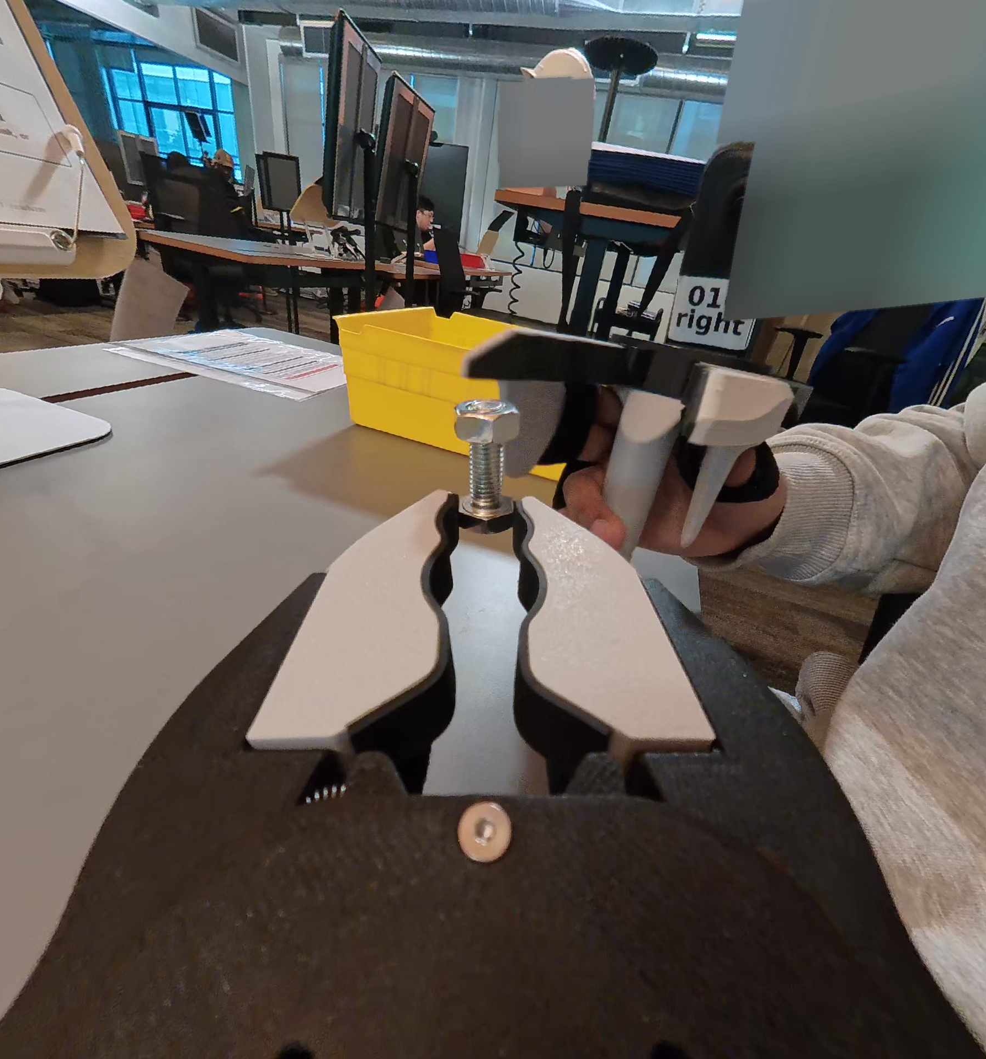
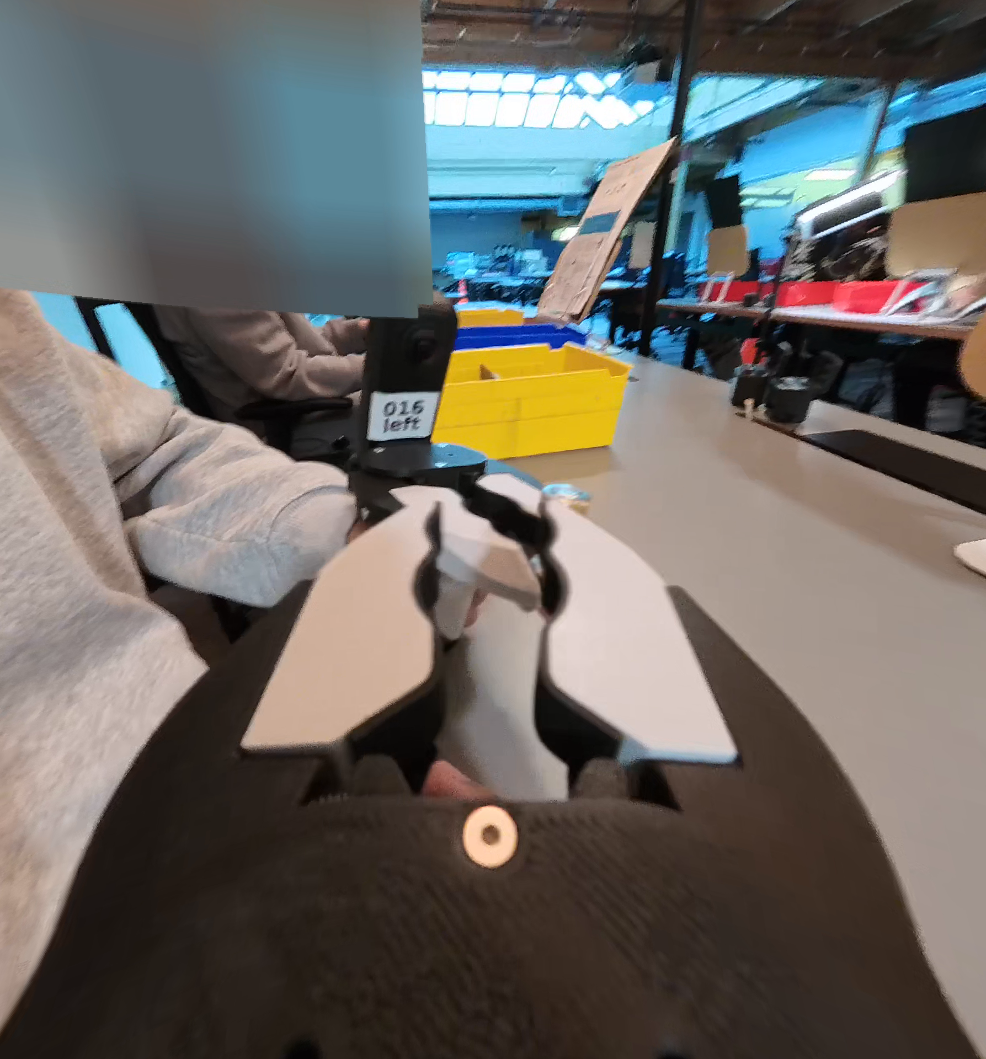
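Observation:
My left gripper [image 1: 484, 516] is shut on the lower end of a silver bolt [image 1: 484, 464] and holds it upright above the grey table [image 1: 135, 544]. A hex nut [image 1: 486, 421] sits at the bolt's top end. My right gripper [image 1: 527, 427] comes in from the right at the height of the nut, one finger right beside it. In the right wrist view, my right gripper [image 2: 490, 510] has its fingers parted with nothing between them. The nut's top [image 2: 565, 494] shows just past its right fingertip, and the left gripper's fingers [image 2: 479, 553] lie behind the gap.
A yellow bin [image 1: 410, 378] stands on the table just behind the bolt, and shows in the right wrist view [image 2: 536, 401] with a blue bin [image 2: 513, 335] behind it. A laminated sheet [image 1: 238, 358] and a sign stand [image 1: 20, 172] are at the left. Grey sleeves [image 1: 880, 487] hold the grippers. There is about 4 cm between the tips of the two grippers.

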A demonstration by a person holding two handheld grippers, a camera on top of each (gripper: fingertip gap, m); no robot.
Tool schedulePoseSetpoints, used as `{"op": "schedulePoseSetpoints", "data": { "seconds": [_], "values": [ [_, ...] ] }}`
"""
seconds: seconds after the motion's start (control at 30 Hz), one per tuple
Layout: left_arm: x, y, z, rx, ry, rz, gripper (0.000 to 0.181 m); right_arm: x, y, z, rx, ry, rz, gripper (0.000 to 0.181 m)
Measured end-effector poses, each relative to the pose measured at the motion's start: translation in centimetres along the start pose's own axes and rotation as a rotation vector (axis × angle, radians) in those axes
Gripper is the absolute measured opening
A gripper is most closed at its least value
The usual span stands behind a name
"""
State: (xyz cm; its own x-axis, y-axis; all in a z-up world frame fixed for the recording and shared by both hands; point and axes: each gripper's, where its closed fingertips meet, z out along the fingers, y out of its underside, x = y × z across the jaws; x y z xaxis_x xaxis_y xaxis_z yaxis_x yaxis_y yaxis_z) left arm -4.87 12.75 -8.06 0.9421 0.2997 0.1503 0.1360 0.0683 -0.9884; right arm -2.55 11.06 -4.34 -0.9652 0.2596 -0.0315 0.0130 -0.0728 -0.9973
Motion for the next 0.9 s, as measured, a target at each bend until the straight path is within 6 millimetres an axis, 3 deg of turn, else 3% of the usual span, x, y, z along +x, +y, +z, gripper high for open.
{"op": "schedulePoseSetpoints", "data": {
  "seconds": [0.07, 0.13, 0.27, 0.33, 0.43, 0.57, 0.63, 0.73, 0.83, 0.9],
  "values": [
    [0.0, 0.0, 0.0, -0.001, 0.001, 0.002, 0.018, 0.8, -0.5, 0.0, 0.055, 0.052, -0.022, 0.063],
    [0.0, 0.0, 0.0, -0.002, 0.001, 0.000, 0.018, 0.7, -0.6, 0.1, 0.072, 0.052, -0.032, 0.073],
    [-0.1, 0.0, 0.0, 0.003, -0.001, -0.012, 0.018, -0.4, 0.4, 0.4, -0.006, -0.020, 0.000, 0.050],
    [-0.1, 0.0, 0.0, 0.003, 0.000, -0.010, 0.018, -0.9, 0.4, 0.0, -0.025, -0.064, 0.003, 0.007],
    [0.0, 0.0, 0.0, 0.000, 0.001, -0.004, 0.018, -0.4, 0.2, -0.1, -0.017, -0.040, 0.021, 0.011],
    [0.0, 0.0, 0.0, -0.001, 0.001, 0.000, 0.018, 0.8, -0.2, 0.3, 0.058, 0.044, 0.027, 0.073],
    [0.0, 0.0, 0.0, 0.001, 0.002, -0.006, 0.018, 0.2, 0.0, 0.3, 0.041, 0.012, 0.016, 0.066],
    [-0.1, 0.0, 0.0, 0.002, 0.001, -0.012, 0.018, -1.2, 0.4, 0.0, -0.040, -0.079, 0.032, 0.004],
    [0.0, 0.0, 0.0, 0.000, 0.002, -0.006, 0.018, -0.9, 0.4, 0.0, -0.032, -0.060, 0.040, 0.010],
    [0.0, 0.0, 0.0, 0.000, 0.003, -0.005, 0.018, -0.2, 0.2, 0.2, -0.003, -0.017, 0.036, 0.034]
  ]
}}
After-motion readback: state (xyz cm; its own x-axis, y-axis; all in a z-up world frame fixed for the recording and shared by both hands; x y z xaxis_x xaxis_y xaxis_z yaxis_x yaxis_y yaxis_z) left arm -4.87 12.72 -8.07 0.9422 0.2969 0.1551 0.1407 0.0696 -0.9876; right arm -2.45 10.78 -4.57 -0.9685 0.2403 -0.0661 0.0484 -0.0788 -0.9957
